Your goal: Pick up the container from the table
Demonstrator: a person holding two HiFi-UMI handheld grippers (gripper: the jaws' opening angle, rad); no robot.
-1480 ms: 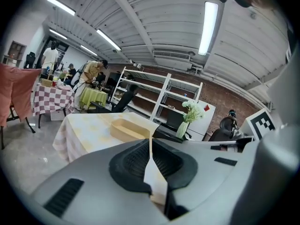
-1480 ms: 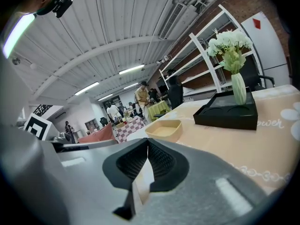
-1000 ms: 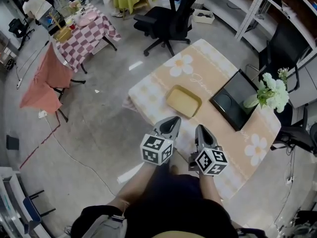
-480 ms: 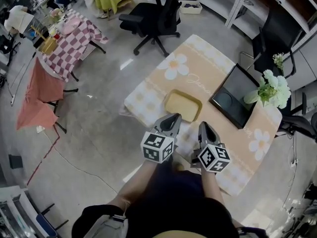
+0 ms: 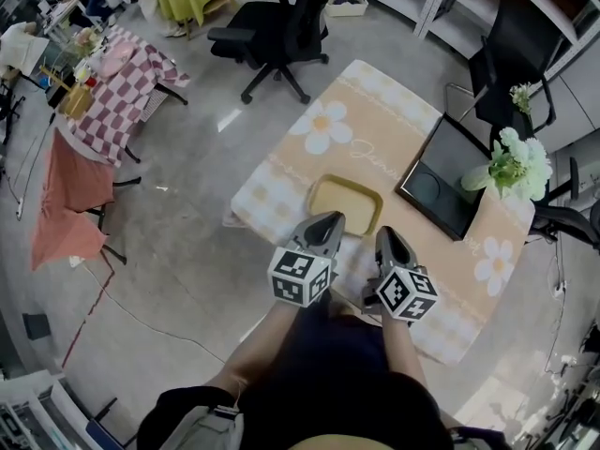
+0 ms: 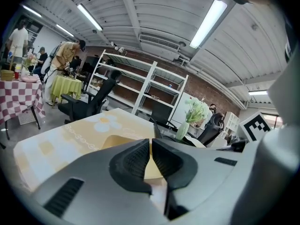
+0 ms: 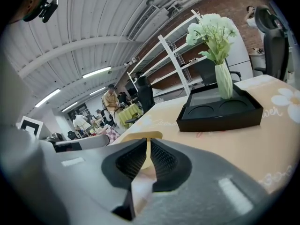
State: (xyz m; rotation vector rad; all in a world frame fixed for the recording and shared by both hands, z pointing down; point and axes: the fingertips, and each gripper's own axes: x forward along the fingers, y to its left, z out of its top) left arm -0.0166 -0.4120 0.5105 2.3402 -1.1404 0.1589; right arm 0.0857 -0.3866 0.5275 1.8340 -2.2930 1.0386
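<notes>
Item: container [image 5: 345,204], shallow, yellow, rectangular, empty as far as the head view shows.
Container's place: flat on the counter [image 5: 394,111], on the peach flowered cloth, near the edge closest to the person.
Left gripper [image 5: 323,225]: just short of the container's near rim, over it in the head view; whether it touches, I cannot tell. Jaws drawn together with only a hairline between them, holding nothing.
Right gripper [image 5: 387,242]: near the container's near right corner, apart from it. Jaws a crack apart and opening; nothing between them, the container showing beyond the tips.
Aim: both grippers point slightly downward toward the container, side by side.
Black tray [image 5: 441,186]: on the counter to the right of the container, well clear of it, with round recesses.
Flowers [image 5: 516,162]: white, in a vase at the far side of the black tray from the container.
Chair [image 5: 281,26]: black, on the floor beyond the counter, far from the container.
Done: approach, by the look of it; both grippers are brought up to the container.
Left: everything that counts. No jaw is on the rim, and the container is not lifted.
Next, as judged: jaws must part wide enough to take the rim, close on it, then raise it level.
Risk, as judged: a thin rim and a low wall offer little to bite; a one-sided grip may tilt it.
</notes>
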